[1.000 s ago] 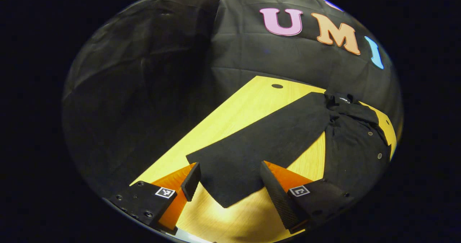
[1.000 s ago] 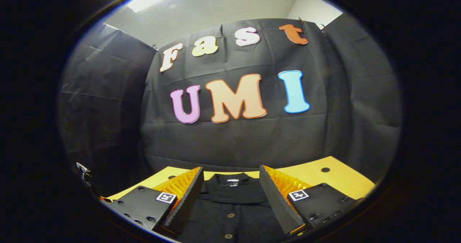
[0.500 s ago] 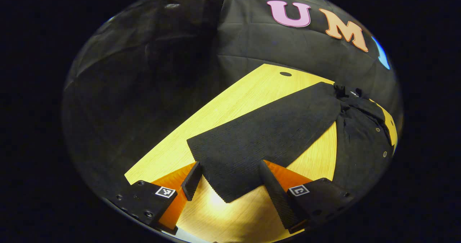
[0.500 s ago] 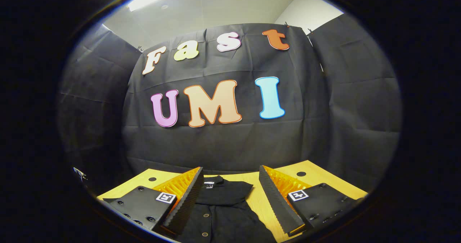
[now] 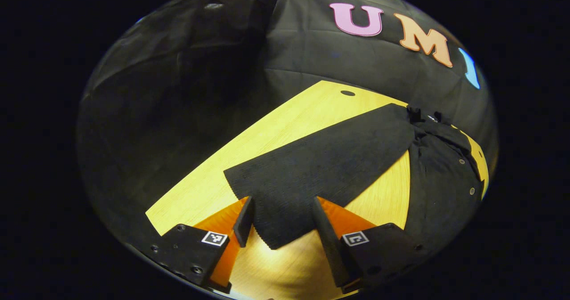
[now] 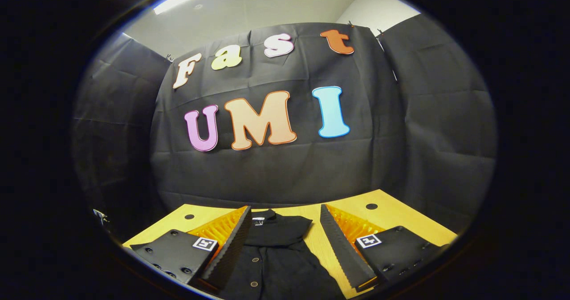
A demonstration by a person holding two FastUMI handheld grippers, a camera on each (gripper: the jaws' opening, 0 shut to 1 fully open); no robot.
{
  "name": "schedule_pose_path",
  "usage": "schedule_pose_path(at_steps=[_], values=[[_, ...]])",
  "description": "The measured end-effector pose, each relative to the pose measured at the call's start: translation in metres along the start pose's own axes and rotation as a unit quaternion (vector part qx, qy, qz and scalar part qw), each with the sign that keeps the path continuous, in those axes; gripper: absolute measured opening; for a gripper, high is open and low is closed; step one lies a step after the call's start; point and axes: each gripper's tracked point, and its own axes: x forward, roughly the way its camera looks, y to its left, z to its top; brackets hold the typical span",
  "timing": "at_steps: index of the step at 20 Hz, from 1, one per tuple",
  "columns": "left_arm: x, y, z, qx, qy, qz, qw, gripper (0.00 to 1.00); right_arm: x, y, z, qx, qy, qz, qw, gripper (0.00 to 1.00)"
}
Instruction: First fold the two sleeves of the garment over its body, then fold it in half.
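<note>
1. One black button-front shirt [image 5: 441, 180] lies on the wooden table [image 5: 285, 126]; one sleeve [image 5: 320, 171] stretches out flat.
2. Left gripper [image 5: 282, 226]: jaws wide, straddling the cuff, not pressing.
3. Right gripper [image 6: 285, 242]: agape, empty, above the collar [image 6: 278, 226].

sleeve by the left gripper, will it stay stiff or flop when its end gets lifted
Probably floppy: the sleeve lies flat and thin on the wooden table, and the garment's body bunches in soft wrinkles. Its ribbed texture should grip rather than slip. The left gripper is open around the cuff end, so the rest would likely drape.
</note>
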Motion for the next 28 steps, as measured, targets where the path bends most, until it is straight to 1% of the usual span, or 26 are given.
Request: schedule_pose_path(at_steps=[1,2,3,5,6,7,8,9,10,14,16,17,20,21,22,23,24,25,26,27,28], values=[[0.001,-0.002,0.001,0.002,0.002,-0.004,1.000,0.76,-0.001,-0.001,0.000,-0.001,-0.001,-0.001,1.000,0.94],[0.002,-0.005,0.000,0.003,0.003,-0.010,1.000,0.65,-0.001,-0.002,0.000,-0.002,0.000,-0.002,1.000,0.97],[0.001,-0.008,0.000,0.004,0.005,-0.014,1.000,0.61,-0.002,-0.003,-0.001,-0.001,0.000,-0.003,1.000,0.97],[-0.001,-0.017,0.000,0.000,0.006,-0.025,1.000,0.37,-0.004,-0.006,0.000,0.003,0.002,-0.007,1.000,0.97],[0.004,-0.019,-0.001,-0.004,0.004,-0.024,1.000,0.24,-0.006,-0.008,-0.001,0.004,0.002,-0.009,1.000,0.97],[0.004,-0.019,-0.001,-0.004,0.003,-0.021,1.000,0.17,-0.008,-0.010,-0.002,0.005,0.003,-0.013,1.000,0.97],[0.005,-0.021,-0.002,-0.004,0.004,-0.027,1.000,0.14,-0.010,-0.013,-0.002,0.005,0.003,-0.016,1.000,0.97],[0.002,-0.021,-0.001,-0.006,0.004,-0.027,1.000,0.14,-0.011,-0.016,-0.002,0.004,0.003,-0.019,1.000,0.97],[0.004,-0.022,-0.002,-0.009,0.005,-0.030,1.000,0.05,-0.013,-0.018,-0.003,0.004,0.003,-0.022,1.000,0.97],[0.003,-0.023,0.001,-0.029,0.007,-0.043,0.999,0.00,-0.021,-0.029,-0.003,0.006,0.002,-0.036,0.999,0.97],[0.003,-0.024,0.000,-0.036,0.008,-0.053,0.998,0.00,-0.024,-0.036,-0.001,0.007,0.001,-0.045,0.999,0.97],[0.002,-0.024,0.001,-0.038,0.007,-0.056,0.998,0.00,-0.026,-0.038,-0.001,0.009,0.000,-0.049,0.999,0.94],[0.001,-0.027,0.003,-0.042,0.014,-0.068,0.997,0.00,-0.030,-0.048,-0.004,0.018,0.001,-0.063,0.998,0.94],[-0.001,-0.028,0.007,-0.042,0.013,-0.071,0.996,0.00,-0.030,-0.049,-0.005,0.018,0.003,-0.067,0.998,0.97],[-0.002,-0.027,0.011,-0.042,0.008,-0.074,0.996,0.00,-0.031,-0.052,-0.009,0.017,0.004,-0.073,0.997,0.97],[-0.005,-0.028,0.015,-0.039,0.005,-0.077,0.996,0.00,-0.032,-0.055,-0.011,0.014,0.005,-0.080,0.997,0.94],[-0.004,-0.032,0.021,-0.034,0.002,-0.081,0.996,0.00,-0.034,-0.057,-0.014,0.014,0.005,-0.085,0.996,1.00],[-0.005,-0.035,0.028,-0.029,-0.003,-0.085,0.996,0.00,-0.035,-0.056,-0.016,0.015,0.006,-0.086,0.996,1.00],[-0.006,-0.039,0.037,-0.024,-0.009,-0.090,0.996,0.00,-0.037,-0.055,-0.019,0.018,0.007,-0.086,0.996,0.94],[-0.008,-0.043,0.048,-0.020,-0.019,-0.095,0.995,0.00,-0.037,-0.055,-0.021,0.020,0.008,-0.085,0.996,0.94],[-0.009,-0.047,0.059,-0.017,-0.029,-0.100,0.994,0.00,-0.037,-0.057,-0.022,0.023,0.007,-0.087,0.996,0.97]])
